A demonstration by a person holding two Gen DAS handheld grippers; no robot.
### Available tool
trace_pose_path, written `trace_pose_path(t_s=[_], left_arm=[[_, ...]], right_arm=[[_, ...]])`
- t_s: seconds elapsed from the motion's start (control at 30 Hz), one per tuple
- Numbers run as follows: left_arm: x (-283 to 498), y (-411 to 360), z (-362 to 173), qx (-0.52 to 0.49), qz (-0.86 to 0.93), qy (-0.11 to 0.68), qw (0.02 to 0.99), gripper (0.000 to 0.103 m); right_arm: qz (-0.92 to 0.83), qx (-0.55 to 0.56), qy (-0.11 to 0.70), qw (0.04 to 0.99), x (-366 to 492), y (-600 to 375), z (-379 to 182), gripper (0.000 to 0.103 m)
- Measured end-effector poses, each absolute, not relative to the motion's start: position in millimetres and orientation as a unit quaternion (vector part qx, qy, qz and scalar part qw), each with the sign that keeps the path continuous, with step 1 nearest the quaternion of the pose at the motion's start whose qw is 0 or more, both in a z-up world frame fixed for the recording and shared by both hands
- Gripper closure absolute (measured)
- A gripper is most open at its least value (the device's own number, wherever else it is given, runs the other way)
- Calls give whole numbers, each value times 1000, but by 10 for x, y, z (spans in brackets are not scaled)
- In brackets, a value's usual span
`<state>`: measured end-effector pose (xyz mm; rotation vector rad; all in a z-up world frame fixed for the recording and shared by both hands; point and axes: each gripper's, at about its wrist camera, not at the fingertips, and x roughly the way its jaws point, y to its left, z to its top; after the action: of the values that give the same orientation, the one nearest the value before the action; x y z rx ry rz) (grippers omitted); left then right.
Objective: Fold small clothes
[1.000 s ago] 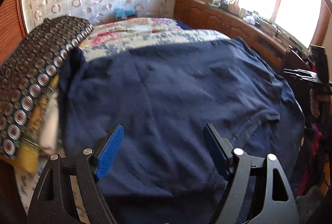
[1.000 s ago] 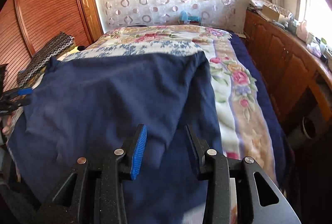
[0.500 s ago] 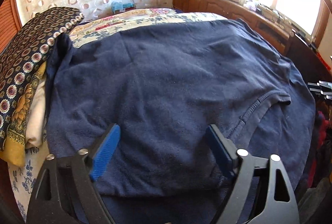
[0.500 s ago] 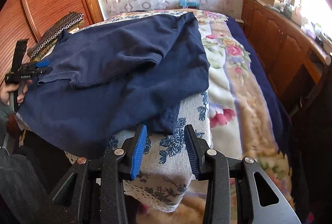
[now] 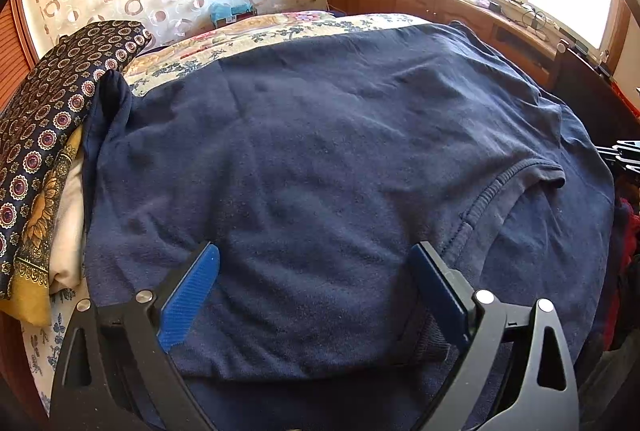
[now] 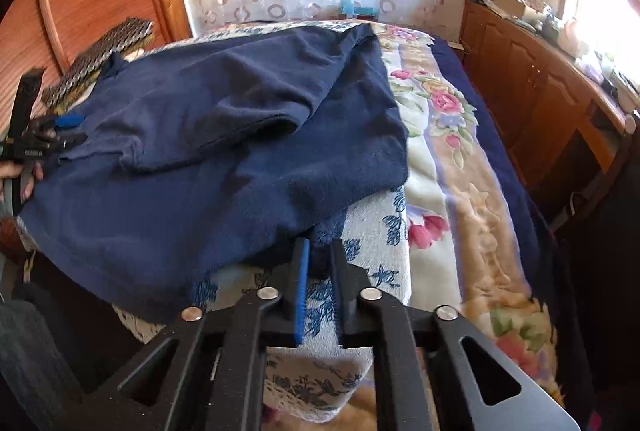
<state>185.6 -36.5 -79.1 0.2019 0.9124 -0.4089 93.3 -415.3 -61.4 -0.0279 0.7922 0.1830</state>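
The right tool (image 6: 318, 263) has narrowed from half-open to nearly clenched, pinching the lower corner of the navy T-shirt (image 6: 224, 135) at frame centre. The left tool (image 5: 316, 271) remains released, spread wide above the shirt. The shirt lies across the floral-covered bed (image 6: 452, 167), filling the frame's middle.

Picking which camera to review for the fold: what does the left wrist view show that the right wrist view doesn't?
Left wrist only: the shirt's ribbed collar and a cream cloth under the patterned scarf; the left gripper is open over the fabric.

Right wrist only: the right gripper, nearly closed at the shirt's corner, and the flowered blanket.

Both: the navy shirt and the wooden cabinets.
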Motion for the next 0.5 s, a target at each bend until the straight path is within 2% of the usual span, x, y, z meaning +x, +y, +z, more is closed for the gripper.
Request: trace_pose_path(t_s=[0.17, 0.5], left_arm=[[1865, -378, -791, 97, -196, 437, 873, 7], [1861, -379, -791, 97, -196, 437, 873, 7]], right_arm=[[77, -40, 391, 916, 827, -4196, -529, 97], [50, -9, 391, 919, 524, -4447, -457, 97]])
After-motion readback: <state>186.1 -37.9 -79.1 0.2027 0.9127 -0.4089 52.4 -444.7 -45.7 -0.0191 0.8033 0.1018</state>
